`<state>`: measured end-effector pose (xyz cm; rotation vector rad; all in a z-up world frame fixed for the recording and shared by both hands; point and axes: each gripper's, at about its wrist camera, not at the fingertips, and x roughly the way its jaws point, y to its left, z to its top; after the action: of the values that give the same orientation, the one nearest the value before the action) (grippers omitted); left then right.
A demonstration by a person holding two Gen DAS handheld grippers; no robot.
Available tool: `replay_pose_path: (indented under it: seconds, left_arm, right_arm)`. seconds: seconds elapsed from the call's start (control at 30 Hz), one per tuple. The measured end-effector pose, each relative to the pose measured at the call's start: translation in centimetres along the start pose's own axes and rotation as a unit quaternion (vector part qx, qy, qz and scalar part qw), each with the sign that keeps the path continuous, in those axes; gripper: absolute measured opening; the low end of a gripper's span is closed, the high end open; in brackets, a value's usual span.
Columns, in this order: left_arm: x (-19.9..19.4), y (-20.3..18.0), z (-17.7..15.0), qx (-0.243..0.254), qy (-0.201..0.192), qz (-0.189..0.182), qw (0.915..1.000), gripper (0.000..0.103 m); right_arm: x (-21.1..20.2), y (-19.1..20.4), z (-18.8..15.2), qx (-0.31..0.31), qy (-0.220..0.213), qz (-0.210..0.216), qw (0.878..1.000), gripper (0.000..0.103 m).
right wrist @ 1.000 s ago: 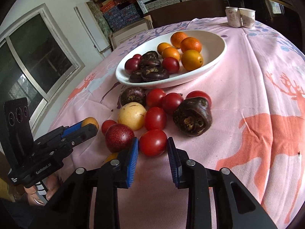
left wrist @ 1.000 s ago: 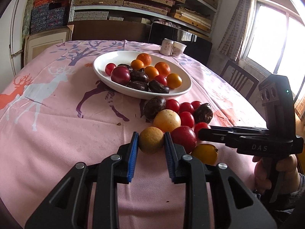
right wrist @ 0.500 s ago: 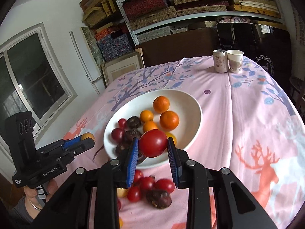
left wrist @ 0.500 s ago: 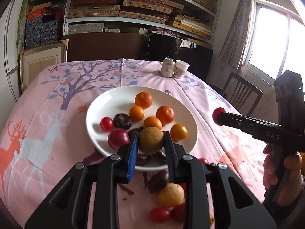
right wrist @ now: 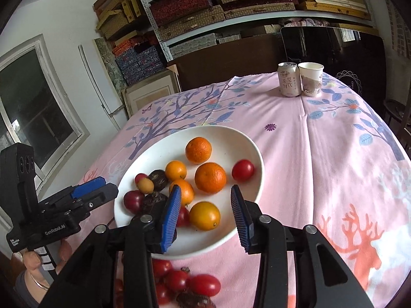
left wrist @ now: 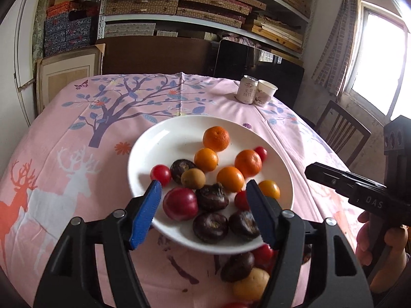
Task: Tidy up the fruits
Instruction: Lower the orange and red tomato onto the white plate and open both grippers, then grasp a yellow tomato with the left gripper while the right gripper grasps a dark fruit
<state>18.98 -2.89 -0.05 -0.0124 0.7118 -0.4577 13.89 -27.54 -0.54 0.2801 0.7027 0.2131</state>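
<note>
A white plate (left wrist: 159, 138) (right wrist: 254, 154) holds oranges, red tomatoes and dark fruits. My left gripper (left wrist: 204, 213) is open above its near side, empty. A tan round fruit (left wrist: 193, 178) (right wrist: 145, 185) lies in the plate beyond it. My right gripper (right wrist: 205, 214) is open and empty over the plate's near edge. A red tomato (right wrist: 243, 170) (left wrist: 261, 152) rests at the plate's right side. Loose fruits (left wrist: 244, 269) (right wrist: 190, 282) lie on the cloth in front of the plate.
A drink can (right wrist: 289, 79) (left wrist: 247, 92) and paper cup (right wrist: 310, 78) (left wrist: 265, 93) stand at the table's far right. A pink tablecloth (right wrist: 334, 169) covers the table. A wooden chair (left wrist: 341, 133) stands to the right. Shelves fill the back wall.
Both grippers opened over the plate. The left let go of the tan fruit and the right let go of the red tomato; both fruits now lie in the plate.
</note>
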Motion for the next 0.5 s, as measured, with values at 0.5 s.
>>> replay_pose_path:
  seconds: [0.5]
  left_arm:
    - [-6.5, -7.1, -14.0, 0.107, 0.045, -0.048, 0.9920, 0.070]
  right_arm:
    - [-7.5, 0.1, -9.9, 0.004, -0.001, -0.030, 1.000, 0.047]
